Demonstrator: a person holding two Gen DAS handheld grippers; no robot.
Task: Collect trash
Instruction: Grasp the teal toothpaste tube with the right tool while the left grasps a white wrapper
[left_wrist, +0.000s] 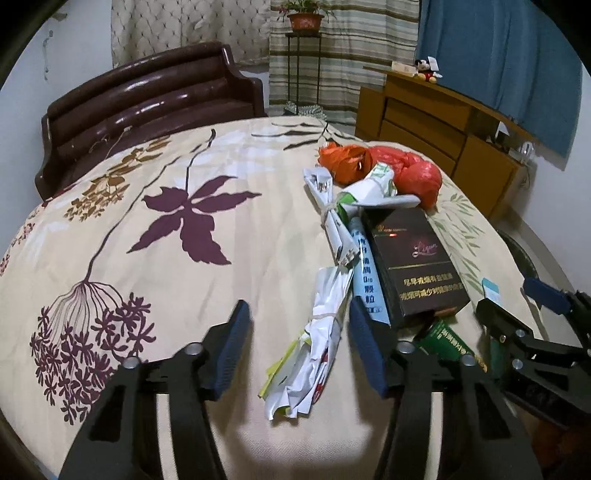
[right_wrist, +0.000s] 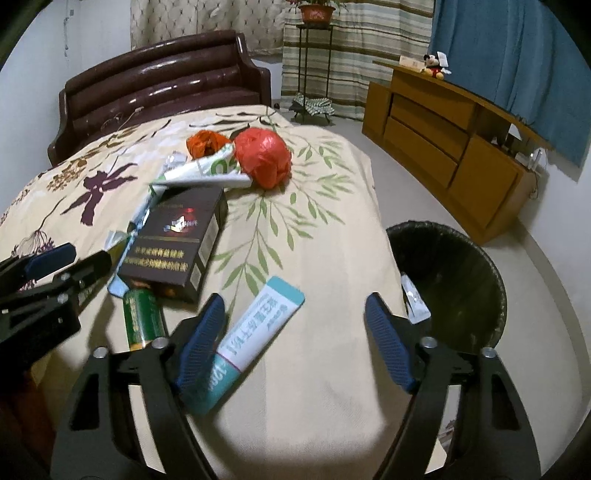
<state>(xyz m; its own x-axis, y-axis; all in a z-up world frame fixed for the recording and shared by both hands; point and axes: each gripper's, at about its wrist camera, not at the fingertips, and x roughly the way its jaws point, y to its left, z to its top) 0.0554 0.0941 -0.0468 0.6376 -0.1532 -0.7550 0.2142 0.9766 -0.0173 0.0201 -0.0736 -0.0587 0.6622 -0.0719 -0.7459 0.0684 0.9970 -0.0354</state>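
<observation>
Left gripper (left_wrist: 299, 347) jaws released, straddling crumpled paper bundle (left_wrist: 317, 339); right gripper (right_wrist: 295, 343) released over teal tube (right_wrist: 255, 332) near bed edge (right_wrist: 384, 236), beside trash bin (right_wrist: 454, 280).

Bedspread (left_wrist: 155, 229) left of the trash pile is bare, open approach there. Left gripper (left_wrist: 299, 339) fingers spread; crumpled paper bundle (left_wrist: 317, 343) lies between them, right finger tight beside the blue strip box (left_wrist: 365, 266) and dark carton (left_wrist: 413, 258). Right gripper (right_wrist: 295, 339) fingers wide, left finger touching the teal tube (right_wrist: 251, 332); bare bedspread between tube and right finger. Green pack (right_wrist: 142, 317) and carton crowd the left. Black bin (right_wrist: 450, 273) sits just past the bed edge, mouth unobstructed.
</observation>
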